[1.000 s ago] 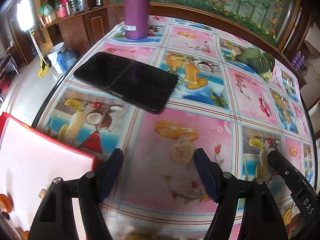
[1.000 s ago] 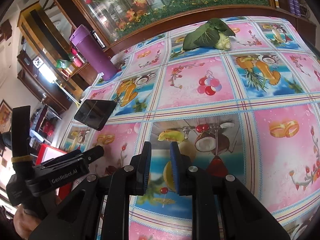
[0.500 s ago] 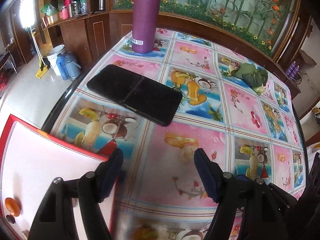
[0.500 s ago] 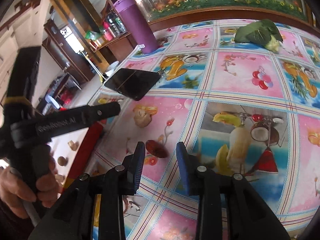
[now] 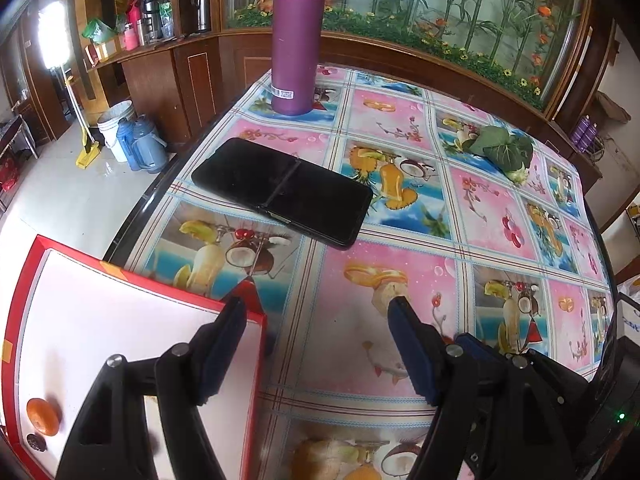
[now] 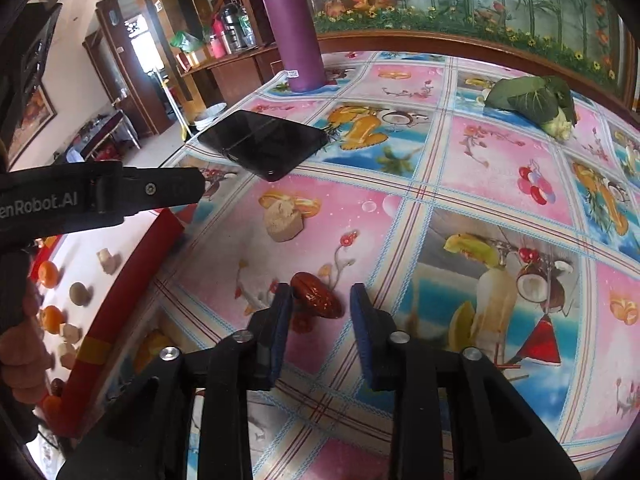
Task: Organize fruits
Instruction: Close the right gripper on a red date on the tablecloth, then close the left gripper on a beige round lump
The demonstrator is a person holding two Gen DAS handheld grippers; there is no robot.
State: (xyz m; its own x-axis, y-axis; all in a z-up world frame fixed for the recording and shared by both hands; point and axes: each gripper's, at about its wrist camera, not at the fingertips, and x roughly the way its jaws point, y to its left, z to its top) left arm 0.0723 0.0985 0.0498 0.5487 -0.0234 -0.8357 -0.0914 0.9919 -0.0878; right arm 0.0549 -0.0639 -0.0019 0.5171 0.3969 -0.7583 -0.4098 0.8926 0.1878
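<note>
A dark red date (image 6: 318, 297) lies on the patterned tablecloth. My right gripper (image 6: 320, 300) is open with its fingertips on either side of the date, just above the table. A beige chunk (image 6: 283, 220) lies farther ahead; it also shows in the left wrist view (image 5: 387, 293). A red-rimmed white tray (image 6: 132, 276) at the left holds small oranges (image 6: 49, 273), a brown nut (image 6: 79, 293) and several beige pieces. My left gripper (image 5: 316, 320) is open and empty, over the tray's corner (image 5: 256, 312). An orange (image 5: 42, 416) sits in the tray.
A black folded phone (image 5: 284, 192) lies mid-table. A purple bottle (image 5: 297, 40) stands at the far edge. A leafy green vegetable (image 5: 504, 152) lies far right. The table edge drops off to the left, by the tray.
My right gripper opened wider and swung left and down onto the date. My left gripper pulled back and left over the tray corner, staying open.
</note>
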